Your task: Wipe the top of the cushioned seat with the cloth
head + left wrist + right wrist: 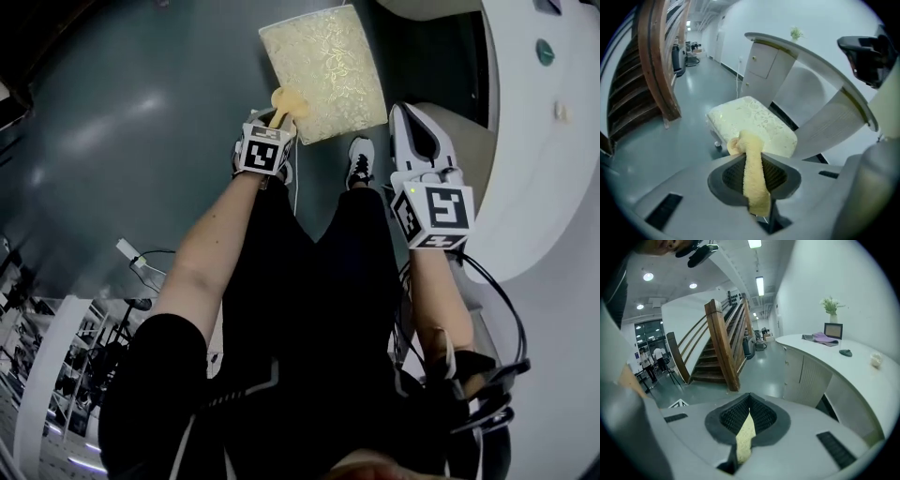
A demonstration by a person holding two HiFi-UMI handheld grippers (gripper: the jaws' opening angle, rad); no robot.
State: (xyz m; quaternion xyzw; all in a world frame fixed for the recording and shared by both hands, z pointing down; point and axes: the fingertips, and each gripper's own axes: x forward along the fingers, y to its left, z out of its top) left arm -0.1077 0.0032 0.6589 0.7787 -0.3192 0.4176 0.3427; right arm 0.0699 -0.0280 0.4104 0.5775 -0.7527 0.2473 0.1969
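My cloth (754,173) pale yellow; seat (754,123) cream, leafy embossed pattern; floor (122,112) glossy grey-blue; my trousers (319,281) black; staircase (722,343) warm brown.

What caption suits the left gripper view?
The left gripper, shut on the yellow cloth, points toward the cream cushioned seat.

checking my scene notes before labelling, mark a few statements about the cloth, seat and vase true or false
1. The left tool grips a yellow cloth. True.
2. The cloth lies spread flat on the seat. False: it is bunched between the left tool's jaws.
3. The seat is cream with a pattern. True.
4. The vase of flowers stands on the floor. False: it stands on the white counter.
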